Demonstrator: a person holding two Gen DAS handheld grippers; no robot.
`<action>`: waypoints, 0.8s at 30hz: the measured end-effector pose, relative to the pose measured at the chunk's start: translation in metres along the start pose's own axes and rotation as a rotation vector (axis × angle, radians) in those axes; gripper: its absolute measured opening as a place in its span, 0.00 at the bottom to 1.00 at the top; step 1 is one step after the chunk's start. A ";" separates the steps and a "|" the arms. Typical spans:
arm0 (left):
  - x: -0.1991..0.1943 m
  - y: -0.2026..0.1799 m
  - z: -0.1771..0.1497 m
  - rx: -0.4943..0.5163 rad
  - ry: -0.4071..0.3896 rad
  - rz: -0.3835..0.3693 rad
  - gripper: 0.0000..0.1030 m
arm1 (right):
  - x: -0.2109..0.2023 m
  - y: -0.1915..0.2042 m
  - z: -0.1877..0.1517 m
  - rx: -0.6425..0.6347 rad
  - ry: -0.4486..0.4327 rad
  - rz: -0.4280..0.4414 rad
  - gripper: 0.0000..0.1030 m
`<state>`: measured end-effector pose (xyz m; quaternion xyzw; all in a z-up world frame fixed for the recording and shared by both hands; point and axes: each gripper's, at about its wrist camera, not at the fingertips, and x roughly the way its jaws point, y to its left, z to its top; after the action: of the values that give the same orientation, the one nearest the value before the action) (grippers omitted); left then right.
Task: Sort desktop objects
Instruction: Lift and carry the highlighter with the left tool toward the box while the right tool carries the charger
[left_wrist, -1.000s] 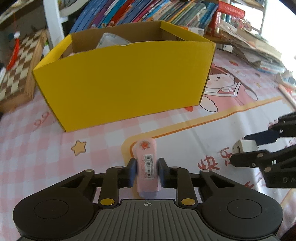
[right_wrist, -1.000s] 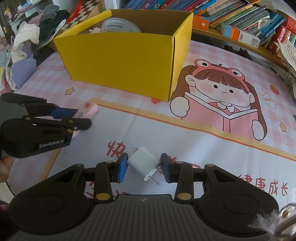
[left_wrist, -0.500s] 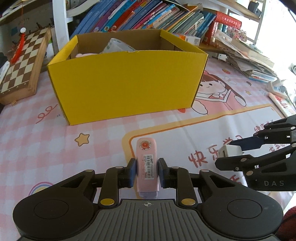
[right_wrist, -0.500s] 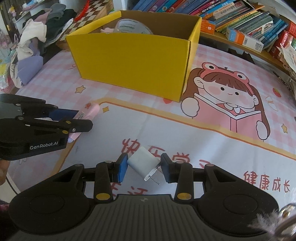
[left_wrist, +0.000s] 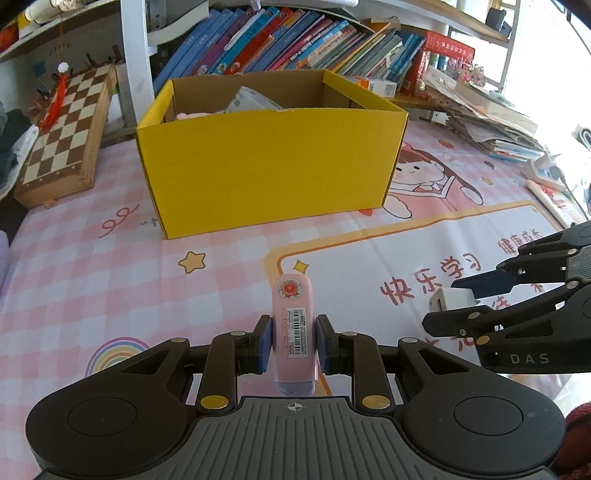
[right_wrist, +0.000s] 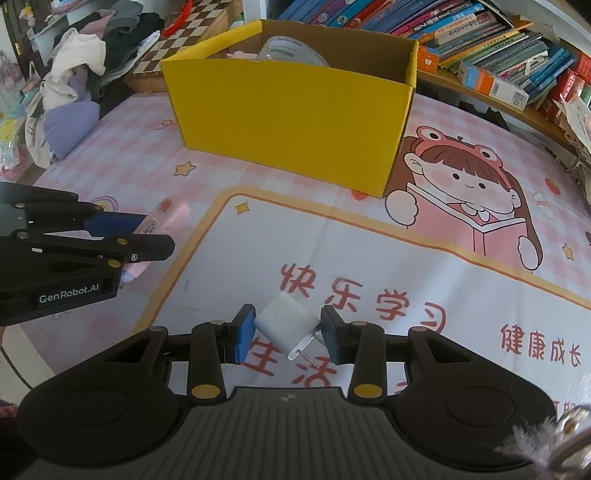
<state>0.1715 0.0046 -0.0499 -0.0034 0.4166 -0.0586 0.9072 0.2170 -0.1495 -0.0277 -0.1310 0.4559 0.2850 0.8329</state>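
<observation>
My left gripper (left_wrist: 292, 341) is shut on a pink stapler-like case (left_wrist: 293, 314) with a barcode label, held above the pink mat. It also shows in the right wrist view (right_wrist: 162, 221), between the left gripper's fingers (right_wrist: 110, 225). My right gripper (right_wrist: 288, 334) is shut on a white plug adapter (right_wrist: 284, 326) with its metal prongs to the right. The adapter shows in the left wrist view (left_wrist: 448, 299) too. The open yellow cardboard box (left_wrist: 269, 166) stands ahead of both grippers, with a tape roll (right_wrist: 291, 53) and other items inside.
A wooden chessboard box (left_wrist: 66, 129) lies left of the yellow box. Bookshelves with books (left_wrist: 295, 40) run along the back. Stacked papers and books (left_wrist: 491, 122) sit at the right. A pile of clothes (right_wrist: 74, 81) lies off the mat's left side.
Both grippers have lifted and pulled back from the yellow box with their objects held; the box now looks farther away and its inside shows more.
</observation>
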 end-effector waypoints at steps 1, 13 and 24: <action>-0.003 0.001 -0.001 0.002 -0.003 -0.002 0.22 | -0.001 0.002 -0.001 -0.001 -0.001 0.000 0.35; -0.026 0.005 -0.012 0.035 -0.021 -0.032 0.22 | -0.011 0.021 -0.010 0.020 0.006 -0.027 0.35; -0.044 0.017 -0.008 0.050 -0.059 -0.052 0.22 | -0.024 0.024 -0.009 0.089 -0.003 -0.043 0.35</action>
<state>0.1384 0.0263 -0.0232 0.0065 0.3877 -0.0925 0.9171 0.1869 -0.1431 -0.0115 -0.1031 0.4641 0.2468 0.8444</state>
